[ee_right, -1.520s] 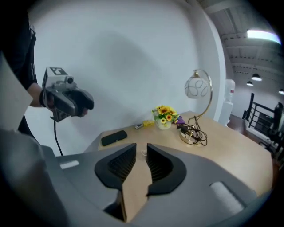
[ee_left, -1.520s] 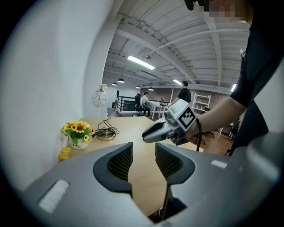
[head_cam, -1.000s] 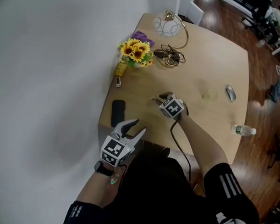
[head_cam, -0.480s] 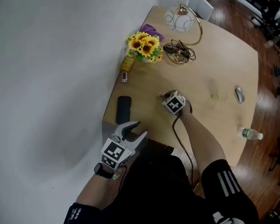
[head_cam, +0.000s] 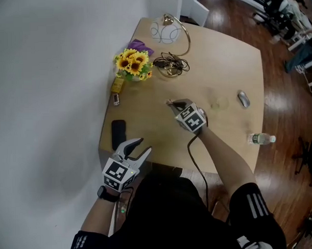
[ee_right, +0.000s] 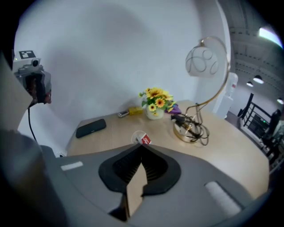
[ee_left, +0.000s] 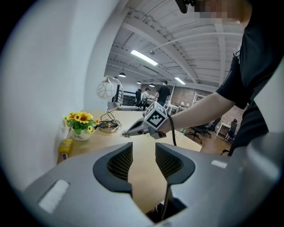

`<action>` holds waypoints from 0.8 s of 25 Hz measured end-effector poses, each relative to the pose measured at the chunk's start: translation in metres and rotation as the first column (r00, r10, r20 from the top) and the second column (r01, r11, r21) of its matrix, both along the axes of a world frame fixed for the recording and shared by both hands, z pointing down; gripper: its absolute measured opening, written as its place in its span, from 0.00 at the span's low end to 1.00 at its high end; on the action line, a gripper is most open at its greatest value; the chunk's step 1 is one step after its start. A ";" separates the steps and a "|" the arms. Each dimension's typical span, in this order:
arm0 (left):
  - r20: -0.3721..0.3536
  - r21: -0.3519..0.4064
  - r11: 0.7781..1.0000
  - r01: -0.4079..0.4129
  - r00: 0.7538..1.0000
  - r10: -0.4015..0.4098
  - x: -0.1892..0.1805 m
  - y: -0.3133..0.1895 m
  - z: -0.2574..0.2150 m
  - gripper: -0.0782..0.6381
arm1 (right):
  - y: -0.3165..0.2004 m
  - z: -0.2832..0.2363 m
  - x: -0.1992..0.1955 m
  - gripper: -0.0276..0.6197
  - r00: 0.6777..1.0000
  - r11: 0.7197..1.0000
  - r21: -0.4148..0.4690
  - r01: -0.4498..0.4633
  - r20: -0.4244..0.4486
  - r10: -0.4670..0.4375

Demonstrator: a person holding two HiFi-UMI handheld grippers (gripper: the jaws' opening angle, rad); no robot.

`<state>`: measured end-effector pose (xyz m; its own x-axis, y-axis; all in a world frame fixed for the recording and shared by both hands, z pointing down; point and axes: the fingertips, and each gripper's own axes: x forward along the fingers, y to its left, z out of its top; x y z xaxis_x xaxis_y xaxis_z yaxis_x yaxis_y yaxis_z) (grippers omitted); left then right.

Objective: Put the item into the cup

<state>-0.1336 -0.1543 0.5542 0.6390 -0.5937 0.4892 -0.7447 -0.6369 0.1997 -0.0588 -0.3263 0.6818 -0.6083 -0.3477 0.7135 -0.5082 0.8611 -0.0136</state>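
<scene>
Tabletop (head_cam: 225,68), sunflowers (ee_right: 155,98) in white pot (ee_right: 155,114), item (ee_right: 145,140) in right gripper's (ee_right: 141,147) jaws

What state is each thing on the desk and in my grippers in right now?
right gripper, fingers closing shut on the red-labelled item
red-labelled item, pinched at the right gripper's tips
left gripper, fingers open, nothing between them
desk lamp, upright, seemingly unlit
sunflower pot, upright
black oblong device, lying flat
water bottle, on its side, capped

Flowers (head_cam: 132,63), lamp (head_cam: 165,32), cables (head_cam: 170,65) along wall (head_cam: 52,74), tabletop (head_cam: 221,78) centre open
</scene>
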 end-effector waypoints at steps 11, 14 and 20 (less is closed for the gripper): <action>-0.029 0.039 0.985 -0.169 0.985 0.171 0.080 -0.016 -0.011 0.33 | -0.042 -0.040 0.247 0.06 0.918 0.972 0.092 -0.218 -0.319 0.236; -0.027 0.029 0.982 -0.186 0.982 0.187 0.090 -0.014 -0.008 0.33 | -0.038 -0.020 0.275 0.06 0.899 0.965 0.040 -0.260 -0.354 0.257; -0.012 0.010 0.983 -0.182 0.983 0.182 0.093 -0.009 -0.003 0.33 | -0.043 0.021 0.286 0.06 0.880 0.952 -0.022 -0.304 -0.390 0.272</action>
